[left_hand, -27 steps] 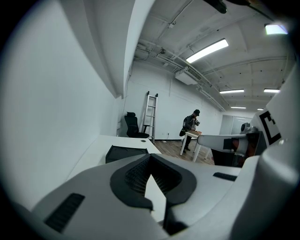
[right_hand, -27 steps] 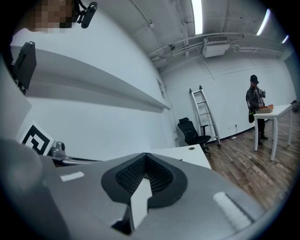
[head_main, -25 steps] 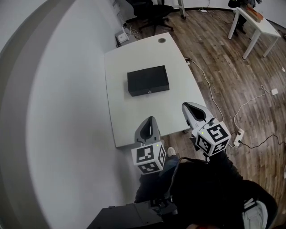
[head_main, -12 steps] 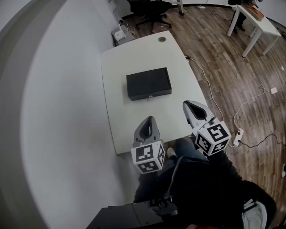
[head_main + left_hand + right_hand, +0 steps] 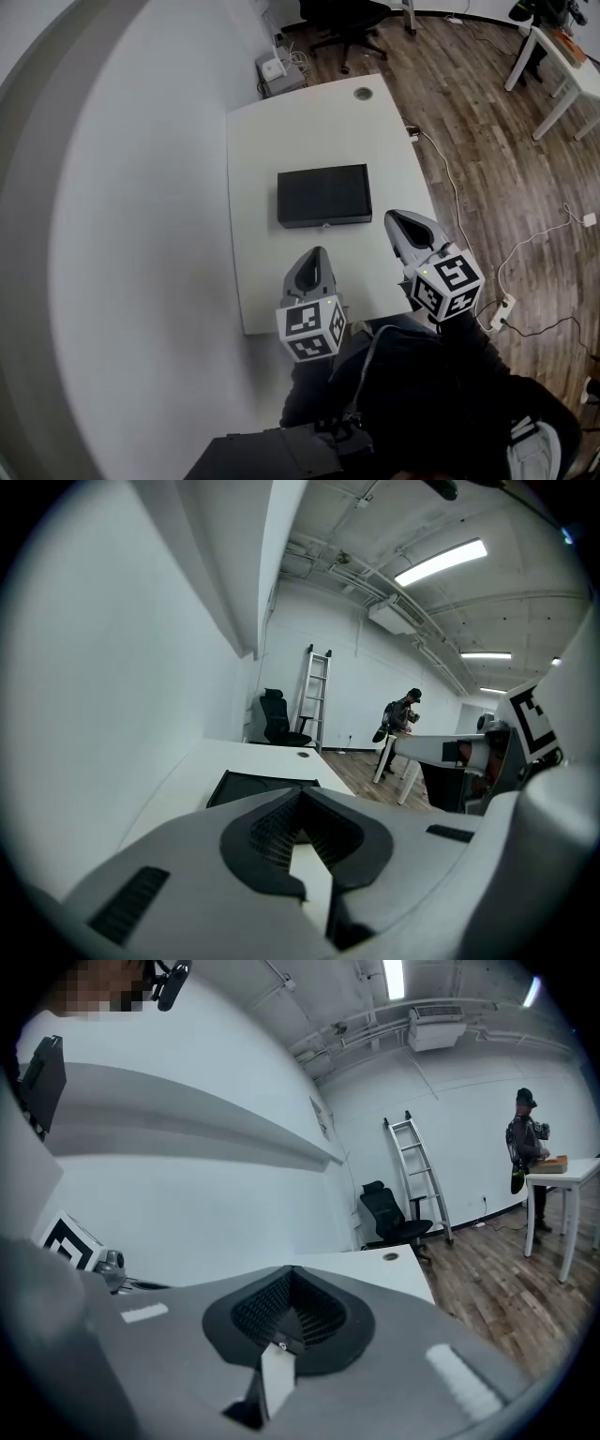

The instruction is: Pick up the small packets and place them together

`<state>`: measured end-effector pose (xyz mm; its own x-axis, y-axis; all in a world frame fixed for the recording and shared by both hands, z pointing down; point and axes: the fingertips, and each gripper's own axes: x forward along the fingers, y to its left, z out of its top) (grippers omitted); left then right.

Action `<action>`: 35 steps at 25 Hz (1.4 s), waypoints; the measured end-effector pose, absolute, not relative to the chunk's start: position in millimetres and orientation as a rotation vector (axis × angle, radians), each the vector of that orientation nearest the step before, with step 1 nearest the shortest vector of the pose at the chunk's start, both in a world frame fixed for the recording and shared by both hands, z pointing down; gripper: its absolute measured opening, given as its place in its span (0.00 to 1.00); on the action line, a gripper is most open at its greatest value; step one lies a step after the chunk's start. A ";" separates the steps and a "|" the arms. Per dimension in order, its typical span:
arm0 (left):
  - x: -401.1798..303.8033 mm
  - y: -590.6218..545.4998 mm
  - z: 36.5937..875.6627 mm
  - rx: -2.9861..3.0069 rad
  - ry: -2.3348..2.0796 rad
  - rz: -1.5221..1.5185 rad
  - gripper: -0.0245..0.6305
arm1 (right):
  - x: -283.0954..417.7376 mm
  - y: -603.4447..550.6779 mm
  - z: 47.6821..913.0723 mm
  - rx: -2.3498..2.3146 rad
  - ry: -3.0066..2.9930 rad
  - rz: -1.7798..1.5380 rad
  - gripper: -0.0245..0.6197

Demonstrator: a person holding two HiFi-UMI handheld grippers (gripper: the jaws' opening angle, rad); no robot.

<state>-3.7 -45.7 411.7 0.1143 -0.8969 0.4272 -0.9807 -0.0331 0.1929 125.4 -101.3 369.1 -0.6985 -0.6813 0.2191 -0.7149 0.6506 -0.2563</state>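
No small packets show in any view. A flat black box [image 5: 323, 195] lies in the middle of the white table [image 5: 262, 150]; the left gripper view shows the black box [image 5: 248, 787] just beyond the jaws. My left gripper [image 5: 314, 253] hangs over the table's near edge, short of the box, jaws shut with nothing in them [image 5: 302, 797]. My right gripper [image 5: 403, 219] is by the table's right edge, beside the box's near right corner, also shut and empty [image 5: 291, 1275].
A wall runs along the table's left side. A black office chair [image 5: 347, 17] stands beyond the far end, and a ladder [image 5: 314, 694] leans on the back wall. Cables and a power strip [image 5: 503, 307] lie on the wood floor at right. A person [image 5: 398, 726] stands at another white table [image 5: 562, 66].
Table and box have drawn nearer to both grippers. Both grippers now reach further over the table's near end, still shut.
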 end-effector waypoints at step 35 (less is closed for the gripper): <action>-17.9 -118.5 542.6 1.824 -1.535 0.426 0.17 | 111.6 -179.8 424.1 1.244 -2.582 0.553 0.04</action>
